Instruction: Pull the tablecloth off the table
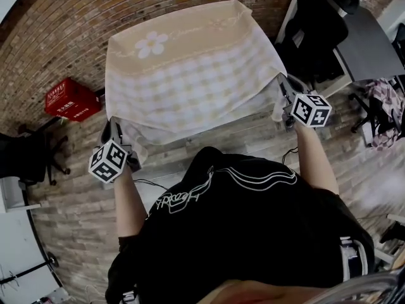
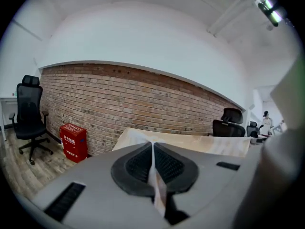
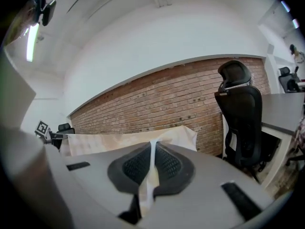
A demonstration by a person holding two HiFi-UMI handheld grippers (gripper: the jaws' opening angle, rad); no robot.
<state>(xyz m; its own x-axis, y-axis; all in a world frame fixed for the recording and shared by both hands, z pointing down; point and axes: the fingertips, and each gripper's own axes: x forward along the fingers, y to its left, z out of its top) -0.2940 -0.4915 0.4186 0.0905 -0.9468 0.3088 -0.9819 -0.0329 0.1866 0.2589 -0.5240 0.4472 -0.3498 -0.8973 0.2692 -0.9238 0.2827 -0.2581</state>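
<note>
Gripping the pale checked tablecloth (image 1: 190, 75) by its two near corners, the left gripper (image 1: 115, 128) and right gripper (image 1: 282, 88) are each clamping closed jaws on fabric; the cloth is stretching ahead toward a brick wall (image 1: 63, 37).

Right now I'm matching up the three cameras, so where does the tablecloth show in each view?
Head view: tablecloth fills the upper centre, spread out, its near corners held up at either side.
Left gripper view: tablecloth is lower centre, a strip pinched between the jaws, the rest beyond them.
Right gripper view: tablecloth is lower centre-left, likewise pinched between the jaws.
Shared landmark: brick wall behind the cloth.
</note>
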